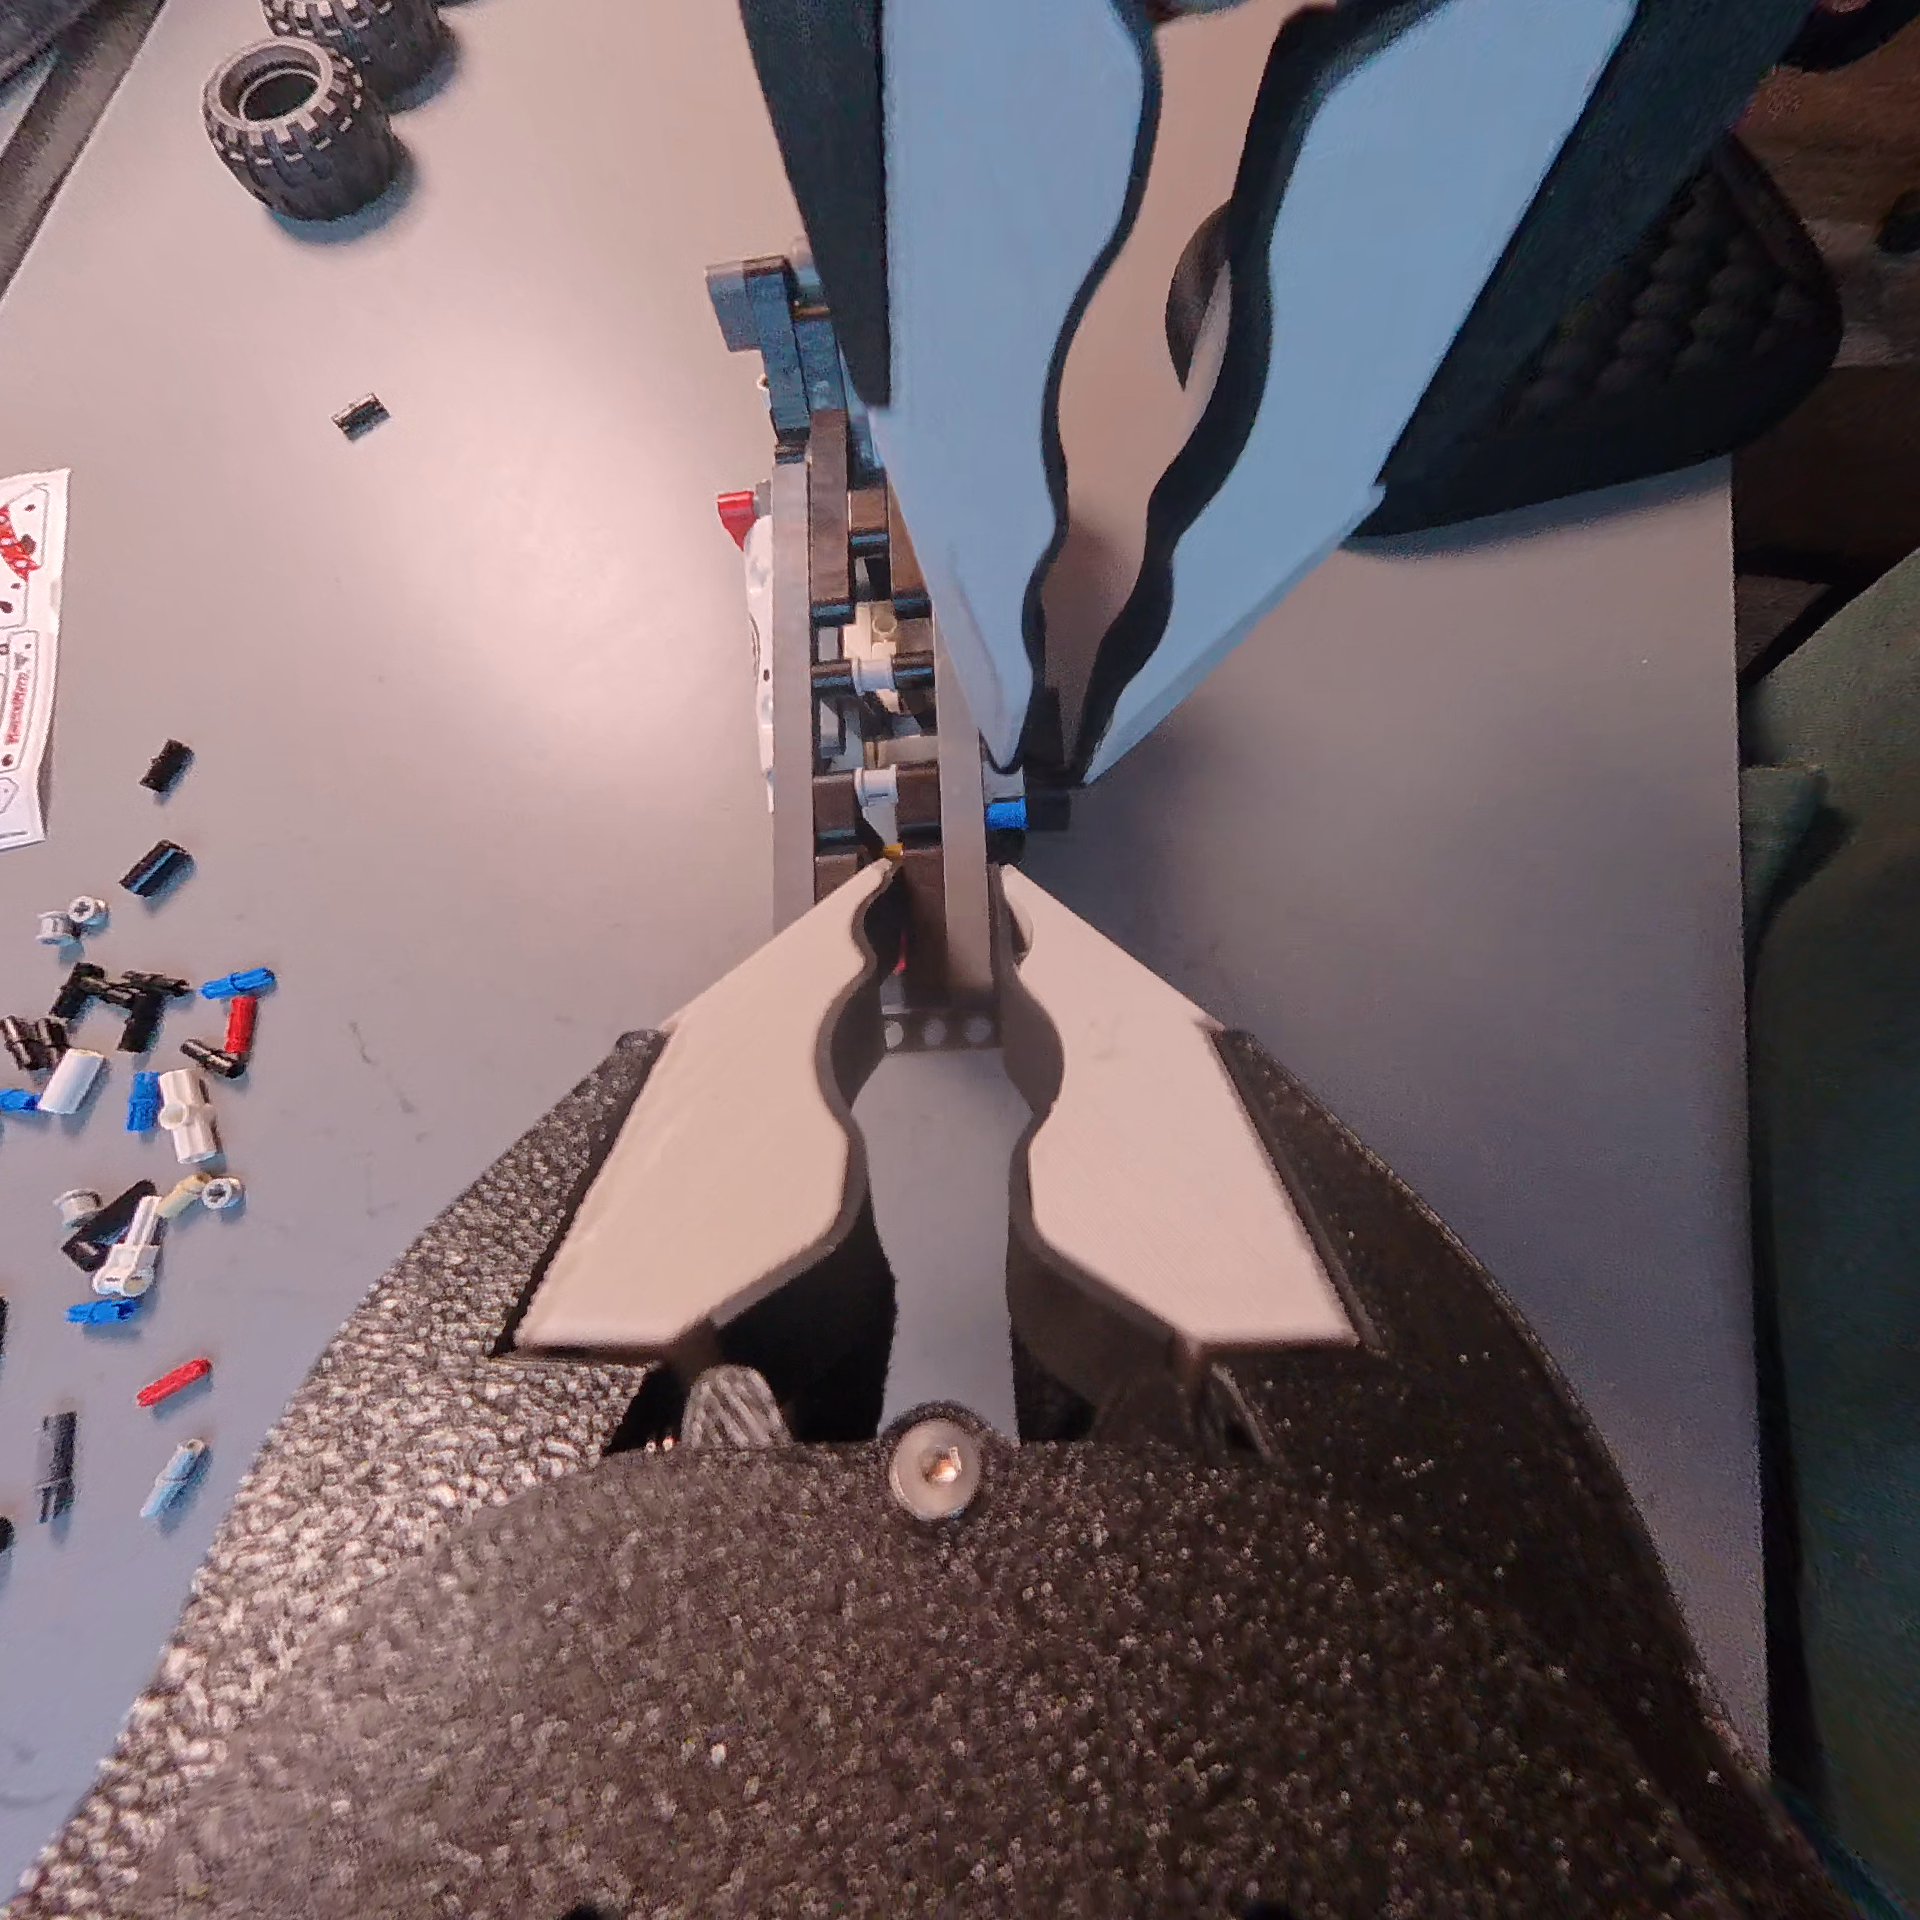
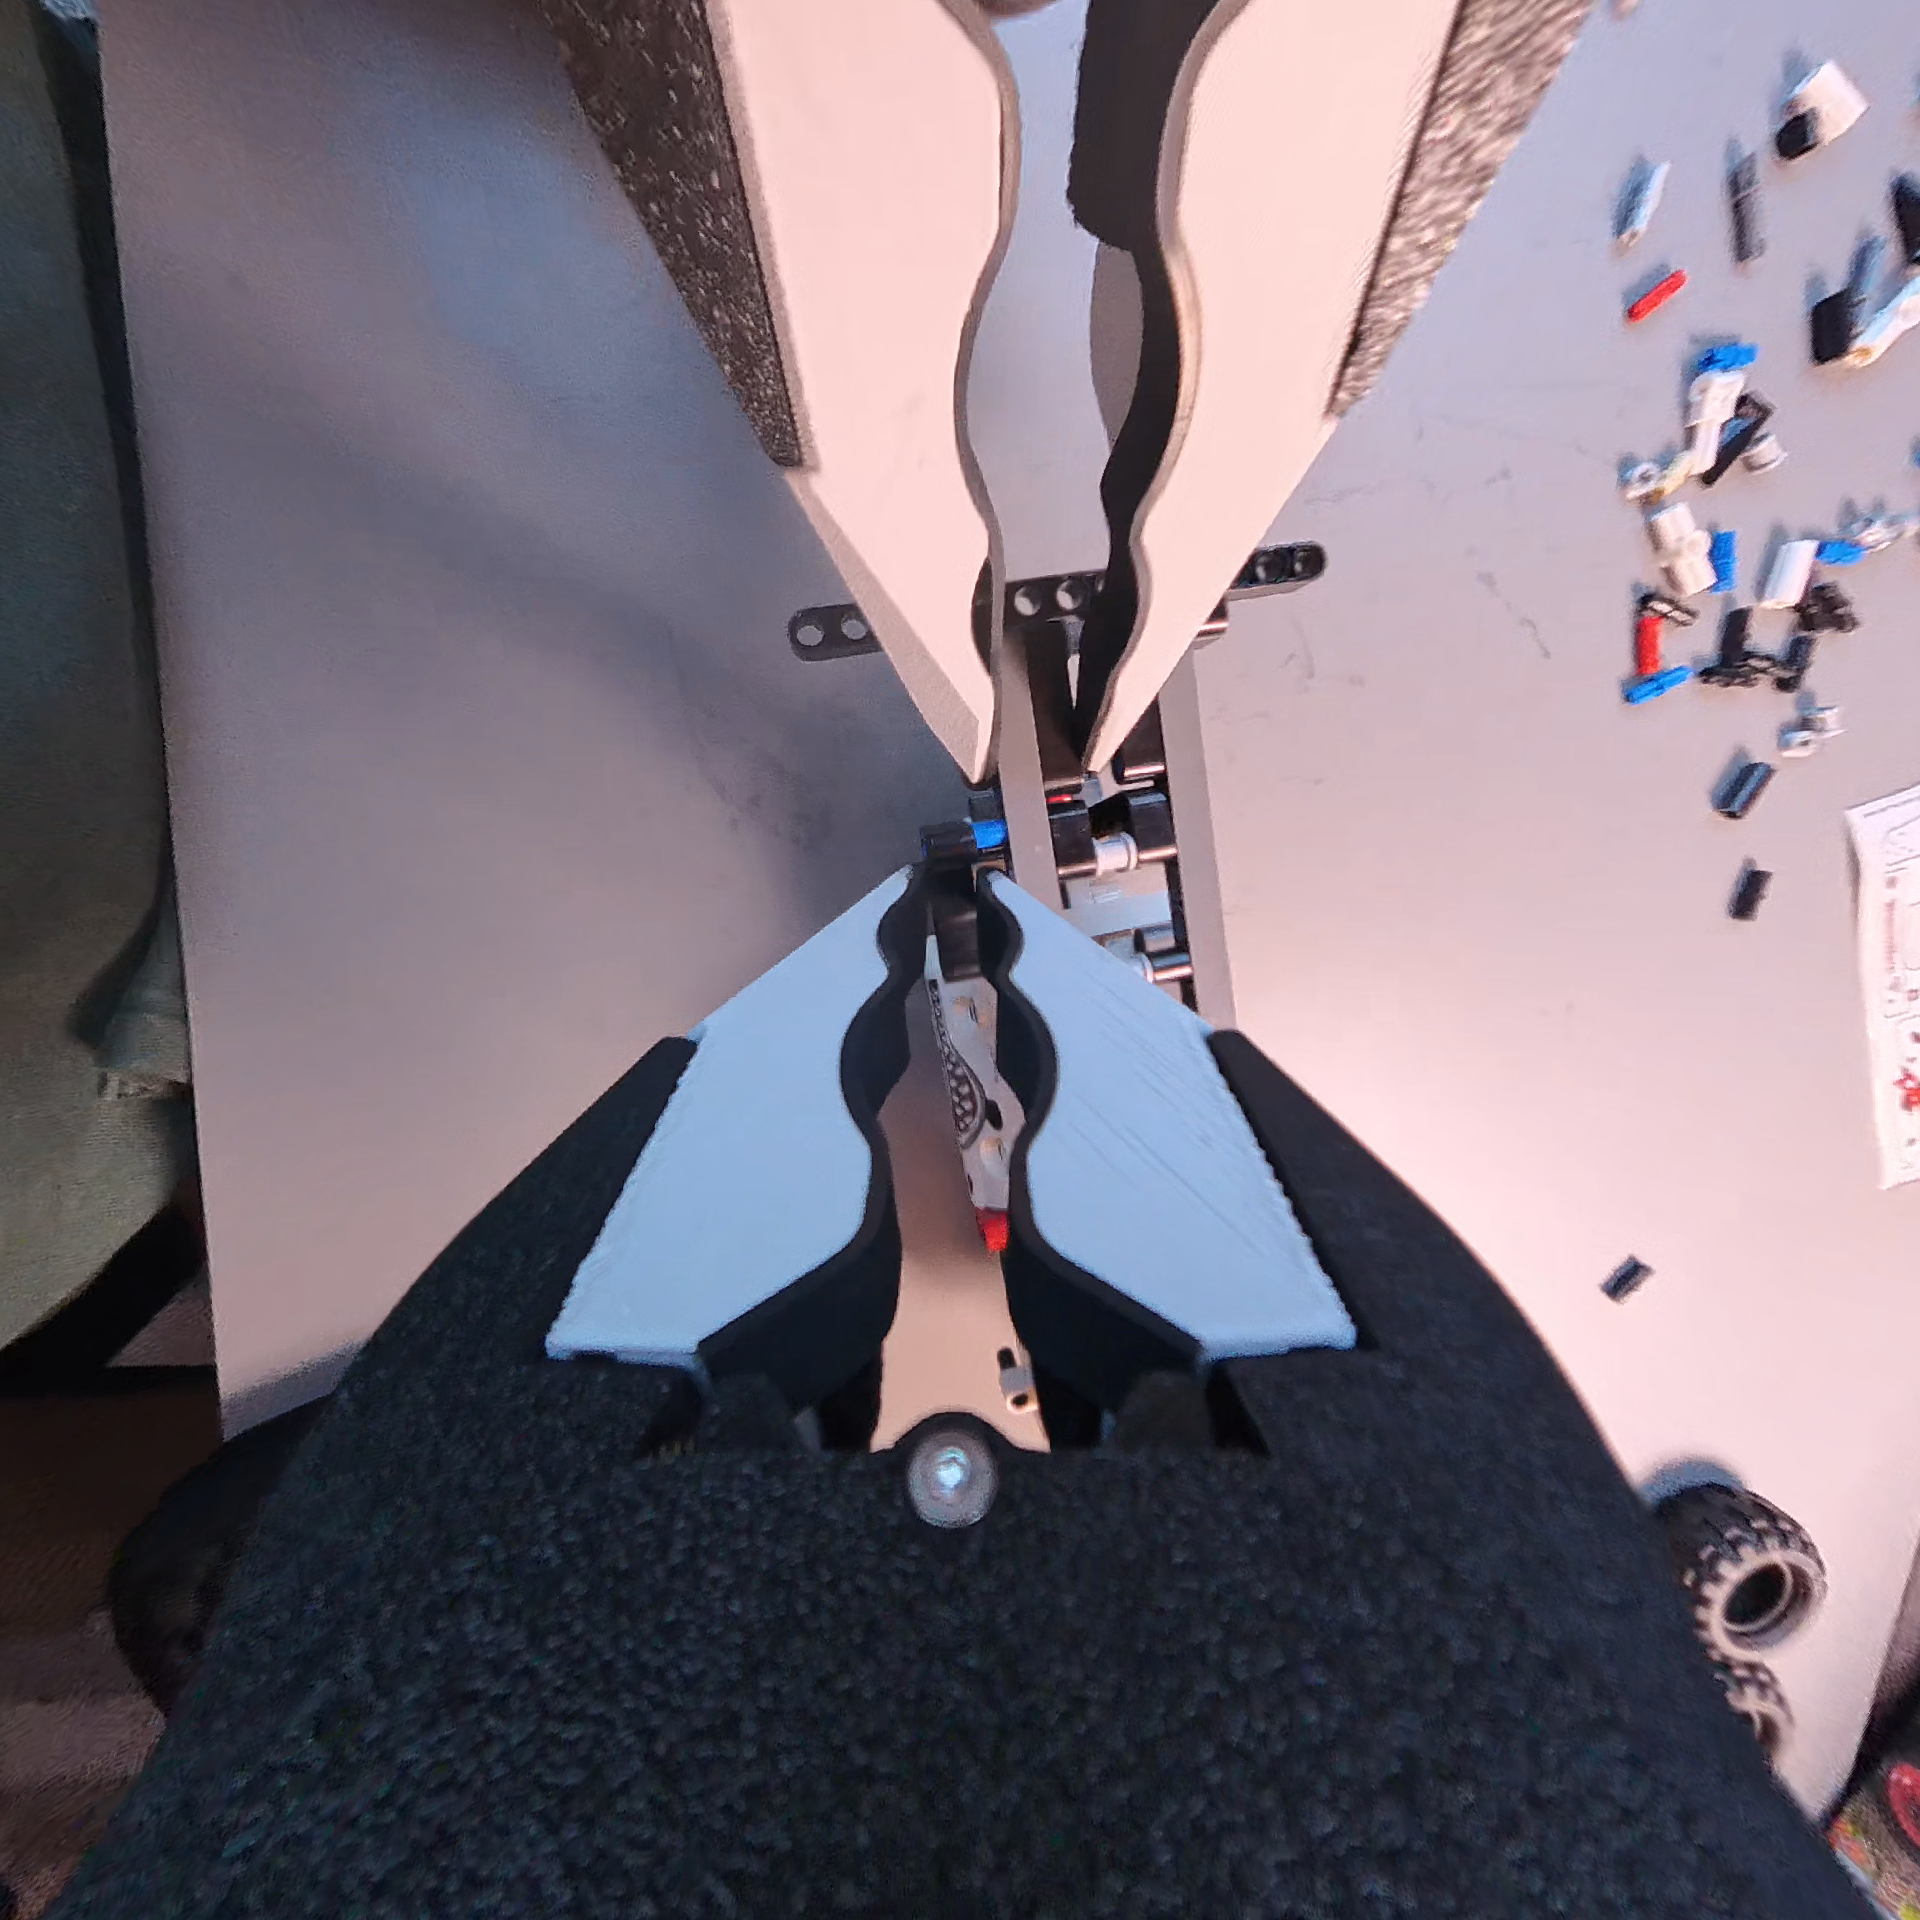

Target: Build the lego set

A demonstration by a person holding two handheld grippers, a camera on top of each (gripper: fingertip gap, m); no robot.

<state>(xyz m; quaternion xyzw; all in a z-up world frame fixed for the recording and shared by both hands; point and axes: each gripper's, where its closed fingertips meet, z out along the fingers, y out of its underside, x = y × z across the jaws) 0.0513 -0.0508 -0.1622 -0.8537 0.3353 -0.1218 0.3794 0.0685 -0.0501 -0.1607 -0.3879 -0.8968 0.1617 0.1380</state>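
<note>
A long lego assembly [image 1: 847,644] of black frames between two grey beams lies on the grey table [image 1: 468,623]; it also shows in the right wrist view [image 2: 1122,862]. My left gripper [image 1: 943,878] is shut on its near end, over a grey beam and a black beam. My right gripper [image 1: 1049,771] comes in from the far side. In its own view it [image 2: 951,875] is shut on a black part at the assembly's side, next to a blue pin [image 2: 987,831]. The left gripper [image 2: 1034,771] faces it, tip to tip. A white printed panel [image 2: 966,1091] shows between the right fingers.
Several small loose pieces [image 1: 135,1091] lie to the left of the assembly, with two black tyres [image 1: 296,130] farther back and a sticker sheet [image 1: 26,644]. The table edge [image 1: 1745,935] runs close on the right, with a dark chair beyond. Left and right tips are no more than a few centimetres apart.
</note>
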